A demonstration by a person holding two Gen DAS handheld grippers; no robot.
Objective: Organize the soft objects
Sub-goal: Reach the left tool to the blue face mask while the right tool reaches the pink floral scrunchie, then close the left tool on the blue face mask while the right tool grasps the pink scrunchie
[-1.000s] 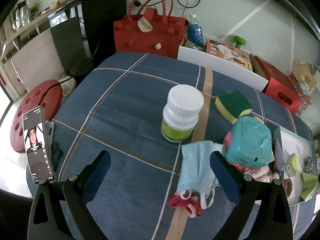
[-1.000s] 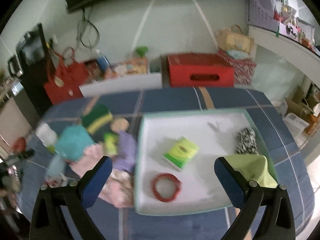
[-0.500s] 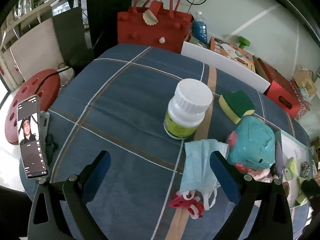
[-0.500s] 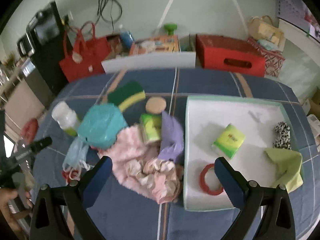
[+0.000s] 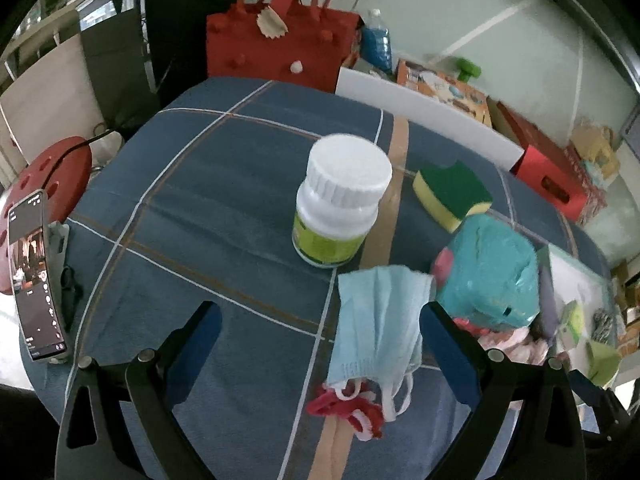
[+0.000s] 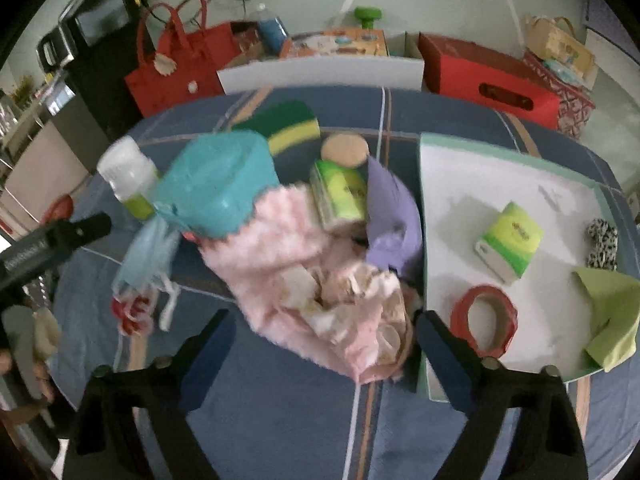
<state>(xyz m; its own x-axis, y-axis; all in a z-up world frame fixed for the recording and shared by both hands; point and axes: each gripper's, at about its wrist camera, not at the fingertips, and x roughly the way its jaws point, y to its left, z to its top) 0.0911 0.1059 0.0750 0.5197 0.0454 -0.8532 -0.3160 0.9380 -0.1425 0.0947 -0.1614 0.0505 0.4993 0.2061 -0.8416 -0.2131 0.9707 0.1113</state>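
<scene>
Your right gripper [image 6: 322, 346] stood over the near end of the pink fleece garment [image 6: 316, 276], which lay straight ahead of it and just left of the white tray [image 6: 504, 168]. Its jaws had just been closing from full spread but remained wide, with the garment's near hem between the fingertips and nothing gripped. The garment's long axis ran away from you and leftward, from beside the tray's near corner up toward the teal bundle [image 6: 218, 182]. Your right hand was plainly the nearer.

Your left gripper [image 5: 316, 330] was open and empty above the bench [image 5: 192, 208], the blue face mask [image 5: 376, 320] lying against its right finger and the white pill bottle [image 5: 340, 204] beyond.

Legible writing was scarce. The tissue pack in the tray [image 6: 510, 242] and a second green pack in the heap [image 6: 340, 194] carried printed labels, but blur left them unreadable; the bottle's green label likewise. The phone [image 5: 34, 276] screen showed nothing you could read.
</scene>
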